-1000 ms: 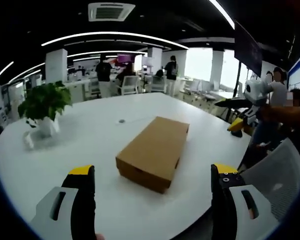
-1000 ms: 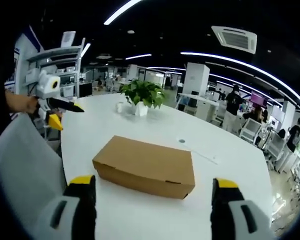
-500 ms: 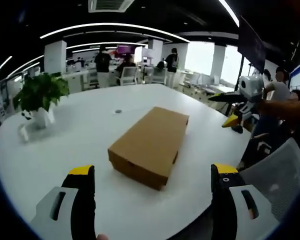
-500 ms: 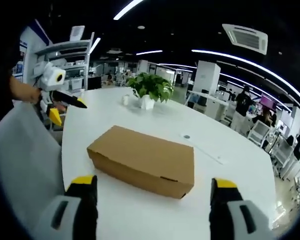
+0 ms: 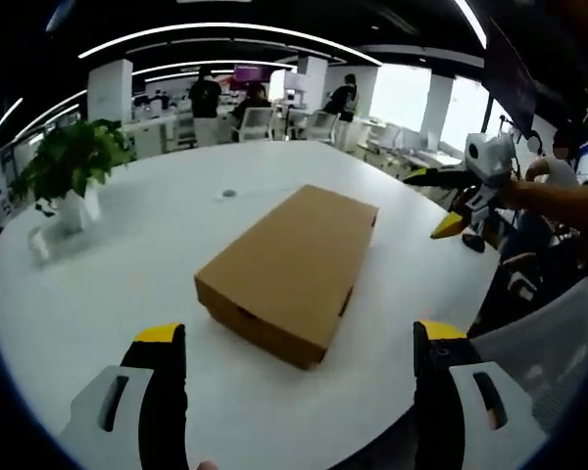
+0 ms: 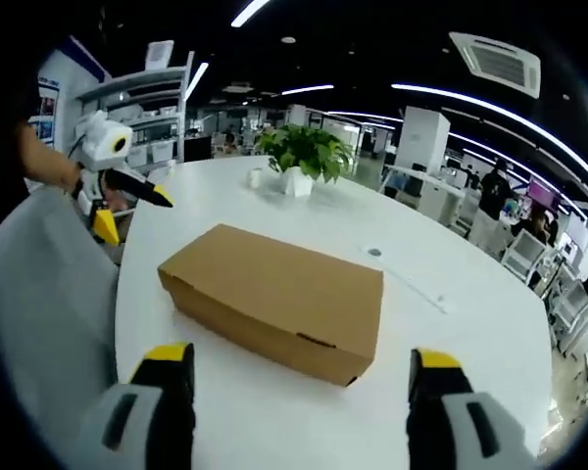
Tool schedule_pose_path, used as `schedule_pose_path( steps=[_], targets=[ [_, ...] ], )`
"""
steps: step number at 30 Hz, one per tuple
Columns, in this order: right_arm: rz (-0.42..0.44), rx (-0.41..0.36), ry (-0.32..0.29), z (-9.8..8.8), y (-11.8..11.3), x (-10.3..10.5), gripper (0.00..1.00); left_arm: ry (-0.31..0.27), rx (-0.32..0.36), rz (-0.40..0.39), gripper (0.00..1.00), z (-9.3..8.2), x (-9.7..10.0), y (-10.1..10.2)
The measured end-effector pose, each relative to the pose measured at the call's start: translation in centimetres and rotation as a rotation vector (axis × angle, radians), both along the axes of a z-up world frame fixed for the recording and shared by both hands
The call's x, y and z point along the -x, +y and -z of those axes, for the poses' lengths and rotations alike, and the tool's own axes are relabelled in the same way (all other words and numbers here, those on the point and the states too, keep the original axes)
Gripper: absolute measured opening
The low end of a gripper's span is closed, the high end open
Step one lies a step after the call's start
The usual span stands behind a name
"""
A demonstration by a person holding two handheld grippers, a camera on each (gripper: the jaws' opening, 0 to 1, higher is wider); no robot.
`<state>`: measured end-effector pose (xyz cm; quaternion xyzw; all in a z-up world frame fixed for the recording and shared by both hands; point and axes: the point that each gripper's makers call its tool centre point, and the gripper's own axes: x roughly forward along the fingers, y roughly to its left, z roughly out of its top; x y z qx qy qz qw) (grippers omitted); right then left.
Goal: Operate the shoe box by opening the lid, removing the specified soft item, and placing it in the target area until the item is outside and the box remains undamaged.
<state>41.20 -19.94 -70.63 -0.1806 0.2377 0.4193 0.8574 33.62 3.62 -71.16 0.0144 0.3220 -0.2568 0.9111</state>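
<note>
**Closed shoe box on white table, both grippers open and clear of it**

Brown cardboard shoe box lying flat on round white table, lid down and shut (no soft item visible, contents hidden). Sits roughly mid-table, long axis running from near-left to far-right in left gripper view; same shoe box seen from its long side in right gripper view, small slot notches along lower edge of lid.

Left gripper low at near edge of table, jaws spread wide, yellow-tipped, nothing between them; box just beyond tips, not touched. Right gripper likewise gaping wide, empty, short of box on table surface.

Also in left gripper view: right gripper coming in at far right, held in person's hand, white body with yellow tip, off table edge, well apart from box. In right gripper view: left gripper at far left, white body, dark jaw with yellow tip, near table rim beside grey chair back.

Potted green plant in white pot on far left of table; same plant at far side in right gripper view. Small round disc on table past box. Office background with people standing, chairs, strip lights.
</note>
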Motion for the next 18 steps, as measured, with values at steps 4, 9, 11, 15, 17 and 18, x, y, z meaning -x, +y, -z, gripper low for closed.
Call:
schedule_pose_path(
  steps=[4,9,11,15,17,18],
  targets=[
    [-0.01,0.004,0.007,0.5,-0.1,-0.8,0.88,0.035,0.006,-0.013,0.99,1.2,-0.4,-0.3],
    [-0.031,0.022,0.028,1.4,-0.1,-1.6,0.86,0.087,0.005,-0.024,0.99,3.3,-0.4,-1.2],
    [-0.034,0.027,0.036,1.8,0.0,-1.9,0.84,0.091,0.002,-0.033,0.99,3.8,-0.5,-1.3],
    [-0.042,0.036,0.057,2.8,0.0,-2.3,0.8,0.098,0.003,-0.054,0.99,4.4,-0.9,-1.5],
    [-0.041,0.038,0.071,3.3,0.0,-2.6,0.78,0.098,0.011,-0.061,0.98,4.6,-1.2,-1.6],
    [-0.041,0.034,0.077,3.5,0.1,-2.7,0.77,0.091,0.014,-0.067,0.97,4.6,-1.4,-1.7]
  ],
)
